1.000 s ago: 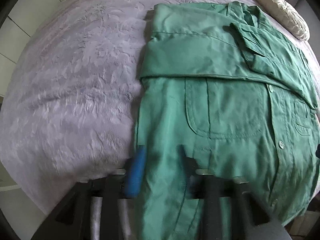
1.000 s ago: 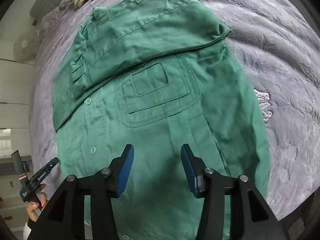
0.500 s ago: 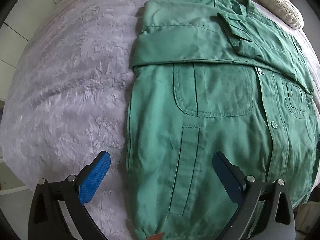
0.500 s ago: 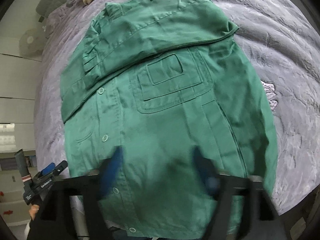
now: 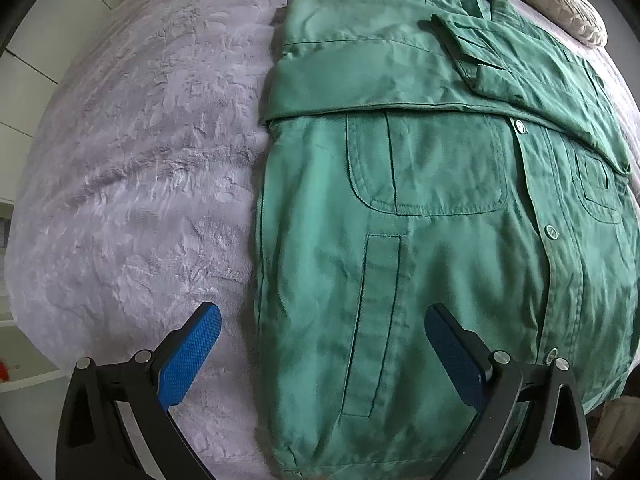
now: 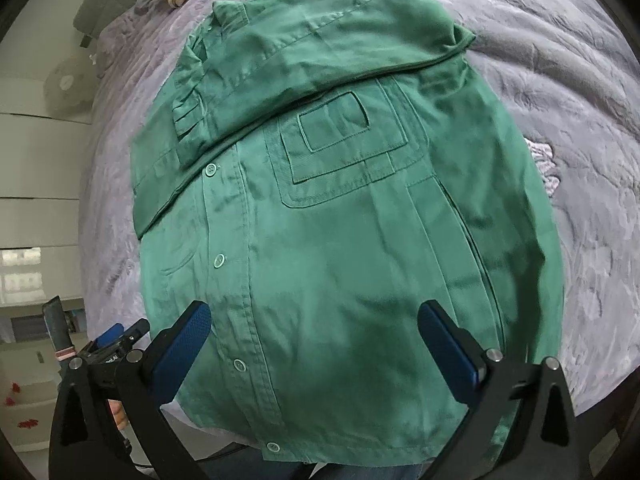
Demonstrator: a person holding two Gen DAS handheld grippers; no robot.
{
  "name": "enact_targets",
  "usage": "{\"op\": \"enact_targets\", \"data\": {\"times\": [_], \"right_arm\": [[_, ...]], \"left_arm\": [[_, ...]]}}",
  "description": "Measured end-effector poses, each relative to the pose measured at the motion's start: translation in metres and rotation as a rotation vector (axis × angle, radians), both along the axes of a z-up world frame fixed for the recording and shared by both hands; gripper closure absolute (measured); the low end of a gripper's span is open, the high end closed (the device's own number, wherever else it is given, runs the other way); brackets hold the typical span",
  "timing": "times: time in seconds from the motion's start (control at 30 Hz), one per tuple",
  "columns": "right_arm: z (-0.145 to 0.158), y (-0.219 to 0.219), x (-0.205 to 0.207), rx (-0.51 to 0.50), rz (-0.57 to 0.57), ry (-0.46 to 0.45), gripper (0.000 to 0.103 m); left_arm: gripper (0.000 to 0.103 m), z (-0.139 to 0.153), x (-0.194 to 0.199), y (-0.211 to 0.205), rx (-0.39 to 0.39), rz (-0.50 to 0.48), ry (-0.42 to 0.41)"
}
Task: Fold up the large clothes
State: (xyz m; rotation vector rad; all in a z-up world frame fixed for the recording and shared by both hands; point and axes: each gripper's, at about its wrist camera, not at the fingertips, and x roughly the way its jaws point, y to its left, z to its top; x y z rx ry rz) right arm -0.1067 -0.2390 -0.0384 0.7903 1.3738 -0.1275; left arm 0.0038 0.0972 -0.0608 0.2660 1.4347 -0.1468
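One pillow (image 5: 560, 4) beyond green jacket (image 5: 440, 220), lilac blanket (image 5: 140, 180)

A home bedroom: quilted bed (image 5: 132, 184), pillow (image 5: 560, 4), fan (image 6: 66, 90)

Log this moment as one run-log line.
left gripper: open | right gripper: open | green button-front jacket: sleeves folded across chest, flat on lilac blanket

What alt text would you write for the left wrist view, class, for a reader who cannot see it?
A green shirt lies buttoned and flat on a grey bedspread, its sleeves folded across the chest. The left gripper is open above the shirt's near edge, holding nothing. A cream pillow sits at the far corner.
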Motion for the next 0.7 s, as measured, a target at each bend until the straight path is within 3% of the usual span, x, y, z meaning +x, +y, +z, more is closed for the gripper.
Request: {"op": "enact_targets", "data": {"times": [0.43,0.6,0.7], "right_arm": [[-0.012,-0.005,-0.017,0.009,0.016,0.038,0.0],[-0.009,-0.042,-0.041,-0.018,-0.033,0.05,0.0],[-0.002,-0.069,-0.066,-0.046,-0.092,0.043,0.0]], "left_arm": [[0.001,-0.008,-0.01,0.02,-0.102,-0.08,0.064],[0.001,-0.026,-0.016,0.046,-0.118,-0.087,0.142],[0.001,-0.044,-0.023,0.067,-0.172,-0.053,0.231]]}}
